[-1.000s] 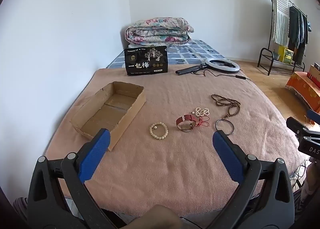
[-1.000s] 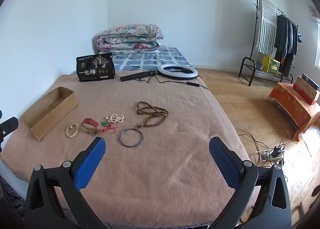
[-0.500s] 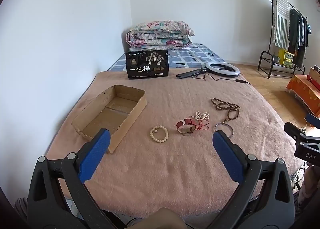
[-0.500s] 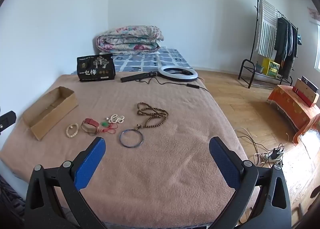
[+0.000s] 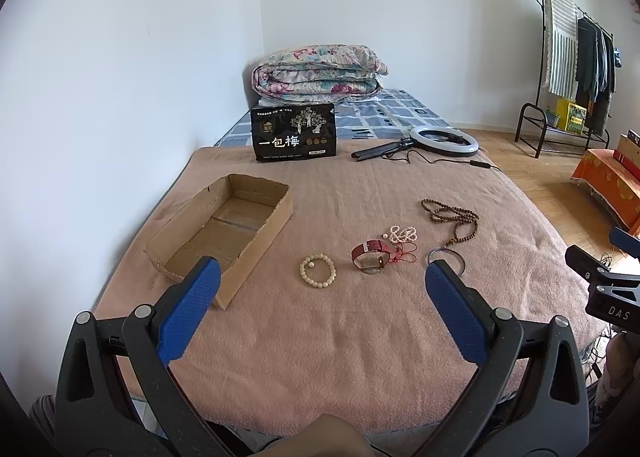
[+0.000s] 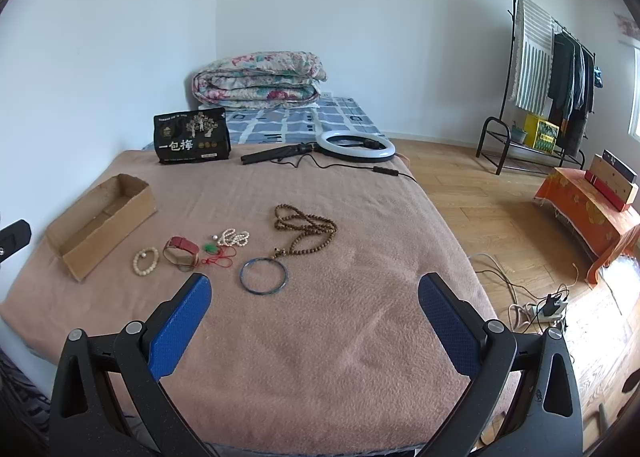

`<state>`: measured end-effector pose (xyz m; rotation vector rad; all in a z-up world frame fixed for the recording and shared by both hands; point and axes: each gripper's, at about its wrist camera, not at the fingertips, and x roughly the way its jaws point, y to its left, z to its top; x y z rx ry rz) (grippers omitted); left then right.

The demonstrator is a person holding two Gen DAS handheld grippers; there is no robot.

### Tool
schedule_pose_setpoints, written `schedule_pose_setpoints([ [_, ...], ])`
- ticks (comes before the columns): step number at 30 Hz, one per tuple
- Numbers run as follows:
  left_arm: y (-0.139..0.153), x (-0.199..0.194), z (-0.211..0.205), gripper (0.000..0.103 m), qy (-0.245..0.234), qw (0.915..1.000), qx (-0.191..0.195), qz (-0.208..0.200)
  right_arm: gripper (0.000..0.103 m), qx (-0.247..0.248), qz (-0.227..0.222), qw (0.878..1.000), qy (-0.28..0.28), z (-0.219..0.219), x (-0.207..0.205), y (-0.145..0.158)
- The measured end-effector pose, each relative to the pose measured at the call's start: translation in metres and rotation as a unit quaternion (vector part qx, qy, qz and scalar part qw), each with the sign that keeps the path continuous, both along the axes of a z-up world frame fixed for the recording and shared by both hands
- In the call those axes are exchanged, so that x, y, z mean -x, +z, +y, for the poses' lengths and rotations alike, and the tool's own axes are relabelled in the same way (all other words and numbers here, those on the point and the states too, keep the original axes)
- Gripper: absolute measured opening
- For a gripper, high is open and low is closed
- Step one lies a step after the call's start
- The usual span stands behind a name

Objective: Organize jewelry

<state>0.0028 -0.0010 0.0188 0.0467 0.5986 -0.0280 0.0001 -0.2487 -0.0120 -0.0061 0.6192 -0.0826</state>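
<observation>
Bed: pink blanket [image 5: 360, 337], jewelry mid-surface.
L gripper [image 5: 322, 275]: jaws spread, empty, above blanket.
R gripper [image 6: 314, 287]: jaws wide, empty.
Box [image 5: 224, 233]: cardboard, left of bead bracelet [image 5: 318, 271] & watch [image 5: 370, 255].
R view only: blue bangle [image 6: 263, 276] whole, green pendant [image 6: 209, 246], floor power strip [image 6: 550, 307].

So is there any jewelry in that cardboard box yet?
No, the cardboard box shows only its bare bottom; the cream bead bracelet lies beside it.

Far ahead of the jaws: black snack bag [image 5: 294, 133] standing on pink blanket [image 6: 320, 337], ring light [image 6: 356, 145] lying to its right, folded quilt [image 5: 318, 73] behind. Far right: clothes rack [image 6: 548, 97], orange-draped stand [image 6: 588, 213].
</observation>
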Motion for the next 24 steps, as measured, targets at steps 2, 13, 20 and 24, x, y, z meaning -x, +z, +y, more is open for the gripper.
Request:
schedule_pose_setpoints([
  [2, 0.002, -0.002, 0.000, 0.103, 0.001, 1.0000, -0.001, -0.001, 0.102, 0.001, 0.000, 1.000, 0.000, 0.001, 0.000, 0.000],
  [13, 0.008, -0.005, 0.000, 0.103, 0.002, 1.0000, 0.003, -0.002, 0.102, 0.000, 0.000, 1.000, 0.000, 0.000, 0.000, 0.000],
  [20, 0.003, 0.004, 0.001, 0.103, 0.001, 1.0000, 0.001, -0.003, 0.102, 0.000, 0.000, 1.000, 0.000, 0.000, 0.000, 0.000],
  [24, 0.002, 0.005, 0.001, 0.103, 0.002, 1.0000, 0.001, -0.003, 0.102, -0.001, 0.000, 1.000, 0.000, 0.000, 0.000, 0.000],
])
